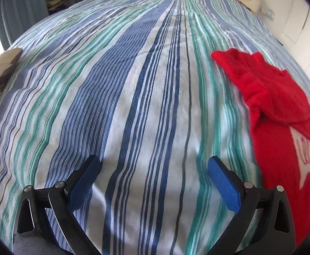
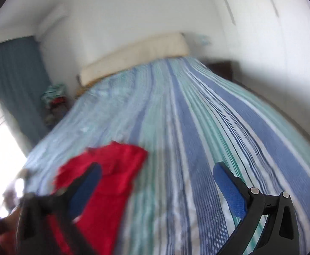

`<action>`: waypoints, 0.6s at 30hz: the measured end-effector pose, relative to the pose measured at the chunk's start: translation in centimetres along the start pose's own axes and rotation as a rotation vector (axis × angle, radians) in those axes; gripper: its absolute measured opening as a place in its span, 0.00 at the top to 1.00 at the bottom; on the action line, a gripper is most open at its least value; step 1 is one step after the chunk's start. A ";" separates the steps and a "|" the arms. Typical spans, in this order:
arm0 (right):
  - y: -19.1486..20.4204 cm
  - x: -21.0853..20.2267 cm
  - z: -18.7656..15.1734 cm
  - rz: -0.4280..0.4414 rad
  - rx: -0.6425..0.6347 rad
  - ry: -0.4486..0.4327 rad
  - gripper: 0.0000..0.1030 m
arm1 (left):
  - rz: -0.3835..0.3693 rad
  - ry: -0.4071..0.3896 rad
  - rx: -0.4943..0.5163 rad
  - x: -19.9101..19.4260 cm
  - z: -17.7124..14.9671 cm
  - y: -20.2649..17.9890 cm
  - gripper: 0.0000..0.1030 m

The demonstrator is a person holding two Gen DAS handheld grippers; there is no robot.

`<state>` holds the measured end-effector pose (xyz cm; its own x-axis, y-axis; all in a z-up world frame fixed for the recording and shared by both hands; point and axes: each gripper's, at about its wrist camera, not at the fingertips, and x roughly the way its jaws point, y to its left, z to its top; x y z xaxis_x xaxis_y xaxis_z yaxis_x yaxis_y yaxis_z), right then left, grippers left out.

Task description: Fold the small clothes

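The striped bed (image 1: 133, 106) is the landmark. On it lies the red top (image 1: 282, 116), rumpled, one part flopped over itself. The left gripper (image 1: 155, 170) hangs beside the top, jaws wide, empty. The right gripper (image 2: 157, 176), blurred, is likewise wide, empty. Flatten it first; pinch only one layer.

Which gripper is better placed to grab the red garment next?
Likely the right gripper: open, with the red knitted garment at its left finger. The left gripper, also open, faces bare striped bedspread.
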<state>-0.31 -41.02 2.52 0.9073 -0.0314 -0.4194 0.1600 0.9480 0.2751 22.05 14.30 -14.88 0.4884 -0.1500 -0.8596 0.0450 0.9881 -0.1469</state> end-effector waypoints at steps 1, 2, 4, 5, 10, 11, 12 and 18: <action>1.5 -2.3 1.0 0.073 -0.063 0.008 0.00 | -0.022 0.008 0.002 -1.6 -0.6 0.1 0.02; 2.8 -3.9 1.3 0.137 -0.117 0.048 0.00 | -0.057 0.018 0.015 -3.5 -1.4 0.0 0.02; 5.2 -5.3 0.3 0.156 -0.182 0.209 0.00 | -0.179 0.028 0.048 -7.7 -3.7 -0.8 0.01; 6.1 -5.5 -1.2 0.151 -0.177 0.283 0.00 | -0.249 0.031 0.058 -9.6 -5.2 -1.3 0.01; 9.0 -2.0 -12.5 0.297 0.105 0.633 0.02 | -0.441 0.174 0.017 -11.5 -11.9 -4.2 0.03; 9.8 -0.8 -14.1 0.308 0.141 0.678 0.08 | -0.456 0.206 -0.006 -11.0 -12.7 -4.4 0.04; 10.1 0.1 -15.5 0.299 0.169 0.717 0.13 | -0.469 0.232 -0.017 -10.6 -13.4 -4.7 0.11; 9.3 4.1 -18.5 0.271 0.337 0.810 0.23 | -0.496 0.317 0.061 -9.1 -14.4 -8.1 0.34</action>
<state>-2.25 -26.46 -12.64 0.4005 0.5306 -0.7471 0.2017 0.7443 0.6367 4.71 7.16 -12.95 0.1121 -0.5877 -0.8013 0.2561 0.7962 -0.5482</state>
